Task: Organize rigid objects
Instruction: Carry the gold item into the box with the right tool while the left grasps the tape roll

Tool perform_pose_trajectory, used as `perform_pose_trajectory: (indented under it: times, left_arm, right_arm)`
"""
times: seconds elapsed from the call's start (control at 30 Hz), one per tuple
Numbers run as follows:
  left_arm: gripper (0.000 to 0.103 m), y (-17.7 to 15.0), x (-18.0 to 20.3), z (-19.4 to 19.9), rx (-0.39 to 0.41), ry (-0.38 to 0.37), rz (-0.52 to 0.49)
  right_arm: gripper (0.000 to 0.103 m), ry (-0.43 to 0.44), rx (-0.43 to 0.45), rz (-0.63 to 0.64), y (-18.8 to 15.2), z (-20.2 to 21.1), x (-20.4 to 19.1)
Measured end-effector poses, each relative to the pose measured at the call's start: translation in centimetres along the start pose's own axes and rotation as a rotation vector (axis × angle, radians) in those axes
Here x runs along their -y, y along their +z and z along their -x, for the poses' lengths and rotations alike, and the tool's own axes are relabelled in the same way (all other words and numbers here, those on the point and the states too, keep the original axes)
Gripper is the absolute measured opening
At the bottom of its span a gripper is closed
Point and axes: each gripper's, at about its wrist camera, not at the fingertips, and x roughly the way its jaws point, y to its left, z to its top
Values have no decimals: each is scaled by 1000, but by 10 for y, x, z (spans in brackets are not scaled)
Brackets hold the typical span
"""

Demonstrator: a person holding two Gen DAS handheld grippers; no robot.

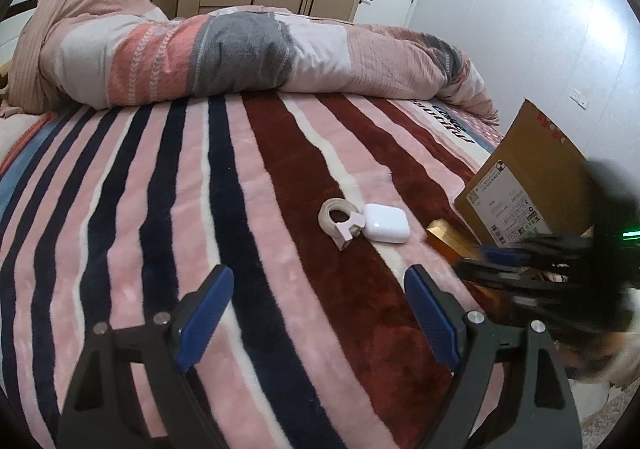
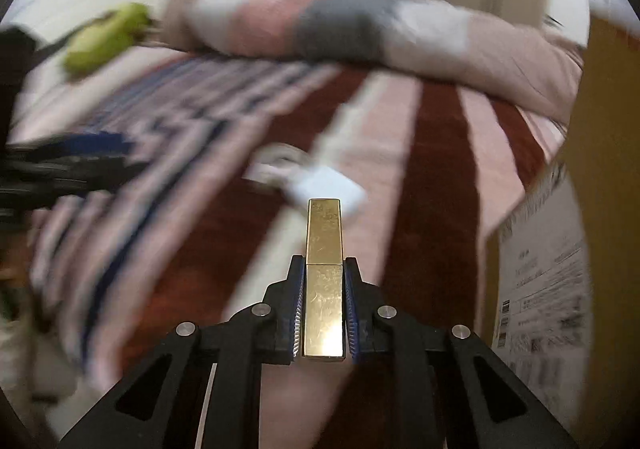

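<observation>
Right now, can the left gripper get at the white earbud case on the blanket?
Probably yes. The left gripper is open and empty, and the white earbud case lies ahead with only bare striped blanket between; the tape dispenser touches its left side.

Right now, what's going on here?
Someone is tidying small items off a bed with two handheld grippers. The right gripper is shut on a gold bar, held above the blanket beside the cardboard box; the blur suggests motion. The left gripper is open and empty, facing a tape roll and a white case that lie touching on the blanket.
</observation>
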Motion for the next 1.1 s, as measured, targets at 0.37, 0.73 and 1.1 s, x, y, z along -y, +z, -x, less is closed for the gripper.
perform_pose_trajectory:
  times: [0.37,0.73,1.1]
  left_arm:
    - [85,15,34,-44,-42,-49,-33]
    - [26,37,29,-116,-166,55,-51]
    - [39,43,42,-140,-144,156,-158]
  right_arm:
    - [14,-130,314,81,54,199,35]
    - [14,-231,64,-29,25,151,133]
    - [14,-205,38,-32,14,143,140]
